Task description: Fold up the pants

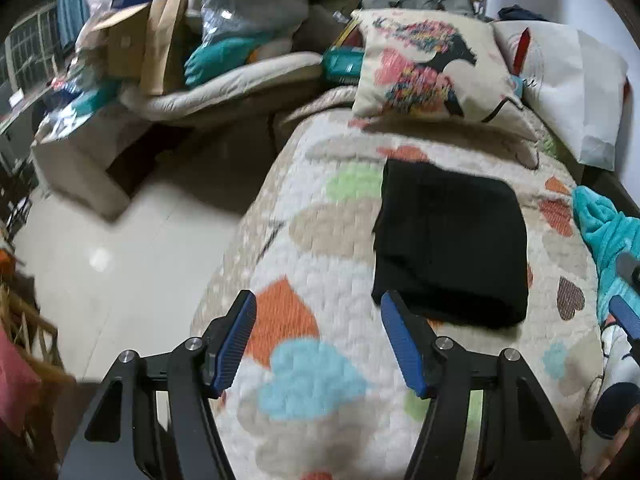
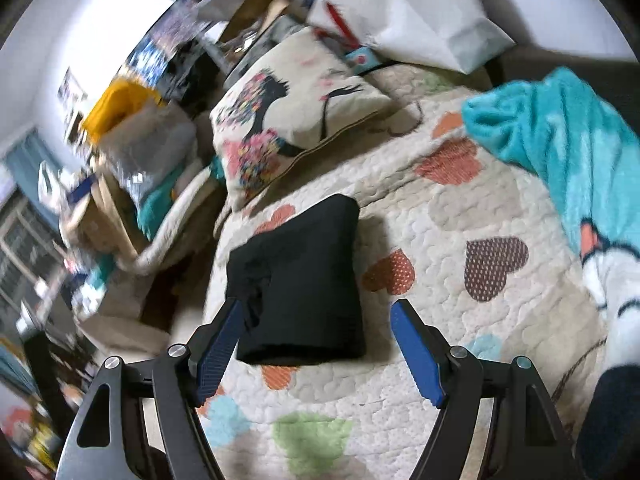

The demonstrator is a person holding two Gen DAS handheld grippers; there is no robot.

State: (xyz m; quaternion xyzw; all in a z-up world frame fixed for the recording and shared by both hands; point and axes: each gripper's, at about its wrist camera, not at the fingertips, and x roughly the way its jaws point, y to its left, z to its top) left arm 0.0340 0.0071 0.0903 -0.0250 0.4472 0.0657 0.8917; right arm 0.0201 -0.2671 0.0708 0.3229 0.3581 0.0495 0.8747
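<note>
The black pants (image 1: 450, 244) lie folded into a compact rectangle on the heart-patterned quilt (image 1: 320, 248). They also show in the right wrist view (image 2: 300, 280). My left gripper (image 1: 318, 300) is open and empty, above the quilt just left of and nearer than the pants. My right gripper (image 2: 316, 308) is open and empty, hovering over the pants' near end; its left finger (image 2: 224, 336) overlaps the pants' left edge. One blue finger of the right gripper (image 1: 626, 316) shows at the right edge of the left wrist view.
A printed cushion (image 1: 432, 68) and a white pillow (image 1: 568, 80) lie beyond the pants. A teal blanket (image 2: 560, 140) lies to the right. The bed's left edge drops to a tiled floor (image 1: 100, 248) with boxes and bags (image 1: 132, 48) piled beyond.
</note>
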